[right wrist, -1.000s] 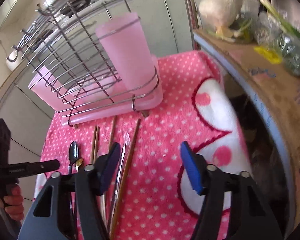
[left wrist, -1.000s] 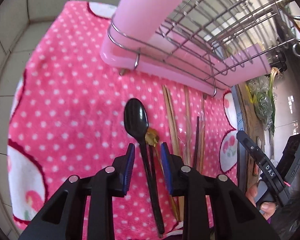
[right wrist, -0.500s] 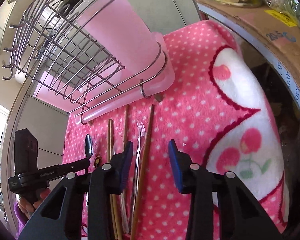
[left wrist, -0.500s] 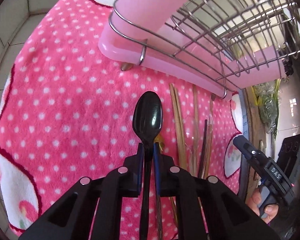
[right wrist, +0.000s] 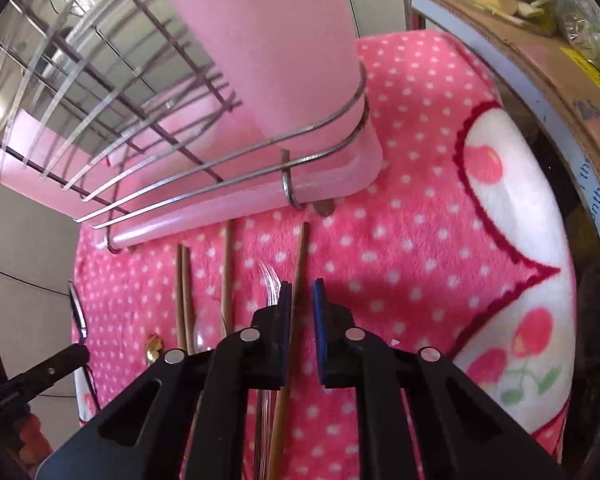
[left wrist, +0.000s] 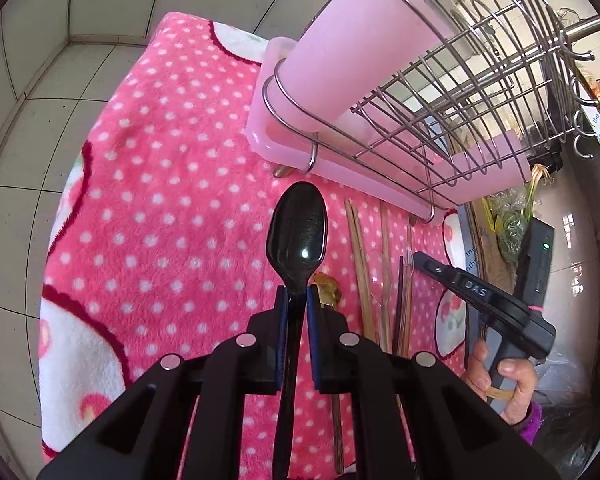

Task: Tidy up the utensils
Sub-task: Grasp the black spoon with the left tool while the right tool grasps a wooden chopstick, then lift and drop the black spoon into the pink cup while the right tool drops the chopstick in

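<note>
My left gripper (left wrist: 296, 296) is shut on the neck of a black spoon (left wrist: 298, 236), which it holds a little above the pink dotted towel (left wrist: 160, 200). My right gripper (right wrist: 302, 304) is low over the towel with its jaws closing. A brown chopstick (right wrist: 301, 248) lies between them against the left pad, with a gap still showing at the right pad. Beside it lie a clear plastic fork (right wrist: 270, 280), more chopsticks (right wrist: 184, 288) and a gold spoon (right wrist: 154, 346). A tall pink cup (left wrist: 352, 60) stands in the wire rack (left wrist: 460, 100).
The rack sits on a pink drip tray (left wrist: 284, 148) close behind the utensils. A cardboard box (right wrist: 540, 60) with greens borders the towel on the right. Tiled wall (left wrist: 40, 80) closes the left side. A hand (left wrist: 504, 380) holds the right gripper's handle.
The left jaws shut on the black spoon and raised it. The right gripper came down over the chopstick and its jaws narrowed from wide open.
</note>
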The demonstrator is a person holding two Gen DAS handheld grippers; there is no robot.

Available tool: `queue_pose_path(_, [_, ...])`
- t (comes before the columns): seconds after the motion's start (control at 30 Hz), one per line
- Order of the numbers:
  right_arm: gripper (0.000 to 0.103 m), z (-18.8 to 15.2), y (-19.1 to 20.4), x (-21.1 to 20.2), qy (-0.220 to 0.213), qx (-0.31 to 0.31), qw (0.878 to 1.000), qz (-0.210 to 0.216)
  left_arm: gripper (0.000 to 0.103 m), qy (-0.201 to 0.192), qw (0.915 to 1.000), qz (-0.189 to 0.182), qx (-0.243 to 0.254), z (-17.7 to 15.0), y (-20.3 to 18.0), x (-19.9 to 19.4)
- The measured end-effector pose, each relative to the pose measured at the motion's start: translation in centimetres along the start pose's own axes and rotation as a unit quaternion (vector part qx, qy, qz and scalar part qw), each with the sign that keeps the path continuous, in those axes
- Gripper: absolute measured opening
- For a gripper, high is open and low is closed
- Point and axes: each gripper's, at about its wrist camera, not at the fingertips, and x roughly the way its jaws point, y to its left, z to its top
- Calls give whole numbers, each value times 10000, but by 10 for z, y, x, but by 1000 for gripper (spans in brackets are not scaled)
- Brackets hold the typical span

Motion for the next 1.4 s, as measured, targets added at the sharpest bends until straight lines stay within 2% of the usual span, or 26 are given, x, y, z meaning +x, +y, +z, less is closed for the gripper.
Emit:
queue_pose_path(0.07, [11, 2, 4, 8, 120, -22, 9999, -54, 9, -35, 10000, -7, 30, -4, 2, -7])
queue_pose_path(0.2, [7, 4, 14, 12, 98, -192, 9994, -270, 9, -89, 10000, 9, 43, -3, 2, -13])
queue_pose_path(0.4, [6, -10, -2, -11, -146, 12, 9998, 124, 9, -359, 9992, -1, 176, -6, -7, -42])
queue_pose_path(0.57, [6, -26, -10, -58, -795, -62, 9955, 517, 9, -756, 9965, 20, 361, -11, -25, -67])
queue_pose_path(0.77, [6, -41, -10, -121, -1688, -316, 9828, 676, 9, -1452, 9874, -28, 623, -22, -47, -108])
queue_pose_path(0.93, [6, -33, -15, -182, -2372, -365, 9666, 902, 9, -2085, 9751, -209, 726, -14, -69, -144])
queue_pose_path(1.03, [6, -22, -12, -220, -2793, -504, 9538, 990, 9, -2483, 9648, -300, 817, -3, -83, -165])
queue_pose_path(1.23, [6, 12, 6, -287, -3711, -838, 9210, 841, 9, -3374, 9354, -309, 1013, 25, -112, -199])
queue_pose_path(1.4, [6, 44, 20, -316, -4404, -1002, 8898, 645, 9, -3867, 9153, -381, 1060, 57, -129, -211])
